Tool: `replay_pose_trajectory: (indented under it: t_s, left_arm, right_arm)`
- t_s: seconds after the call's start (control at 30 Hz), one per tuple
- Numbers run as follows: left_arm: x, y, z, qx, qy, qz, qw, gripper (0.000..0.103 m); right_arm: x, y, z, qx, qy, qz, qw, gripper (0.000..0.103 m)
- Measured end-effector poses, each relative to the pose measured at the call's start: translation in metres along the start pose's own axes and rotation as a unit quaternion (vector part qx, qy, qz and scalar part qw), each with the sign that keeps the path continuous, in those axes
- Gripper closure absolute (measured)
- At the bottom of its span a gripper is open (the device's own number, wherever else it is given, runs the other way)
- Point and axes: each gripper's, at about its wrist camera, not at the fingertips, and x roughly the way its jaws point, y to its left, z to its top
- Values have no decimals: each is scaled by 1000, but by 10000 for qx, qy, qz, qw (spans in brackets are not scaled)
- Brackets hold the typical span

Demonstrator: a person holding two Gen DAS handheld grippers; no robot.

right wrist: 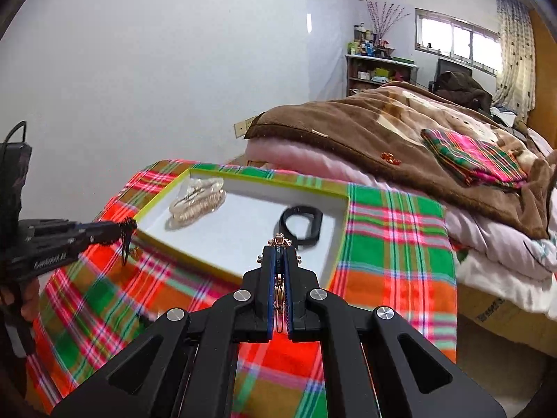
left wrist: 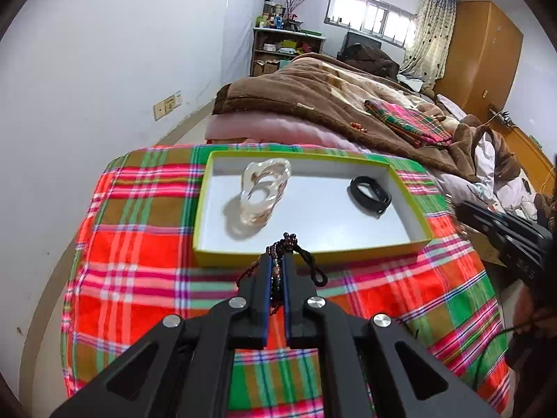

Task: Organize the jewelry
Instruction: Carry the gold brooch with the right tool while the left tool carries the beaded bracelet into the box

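Note:
A shallow box with a yellow-green rim (left wrist: 310,256) (right wrist: 264,179) and white floor sits on a plaid cloth. Inside lie a pale shell-like bracelet (left wrist: 261,195) (right wrist: 198,200) at the left and a black band (left wrist: 369,193) (right wrist: 301,224) at the right. My left gripper (left wrist: 277,261) (right wrist: 118,230) is shut on a dark beaded bracelet with a black cord (left wrist: 306,261), just before the box's near edge. My right gripper (right wrist: 278,252) is shut on a gold-coloured jewelry piece (right wrist: 278,242), over the box's near right corner. It shows at the right edge of the left wrist view (left wrist: 459,209).
The plaid cloth (left wrist: 139,244) (right wrist: 393,244) covers a small table. Behind it is a bed with a brown blanket (left wrist: 313,104) (right wrist: 383,129), a folded plaid cloth (left wrist: 410,122) and small orange beads (right wrist: 391,158). A shelf, window and wardrobe stand far back.

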Motion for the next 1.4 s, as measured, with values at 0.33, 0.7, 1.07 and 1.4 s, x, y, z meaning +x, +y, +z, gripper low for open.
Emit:
replay_pose_trajectory:
  t_s: [0.33,0.7,1.07,1.4]
  left_arm:
    - [27,-7,18,40,51,-124,9999,97]
    - [53,-7,26,42,162,-159,9997,97]
    - [71,-9,28,49,311,-199,9993,97]
    - [83,-11,25,60,469,-163,9988,97]
  right_arm:
    - [68,5,42,-183,387,247,9988,99]
    - [132,5,58,-70,888,584,9943,99]
    - [164,11,64,-112,1149,641,9912,99]
    - [180,16,63,-197,1315,596,9893,99]
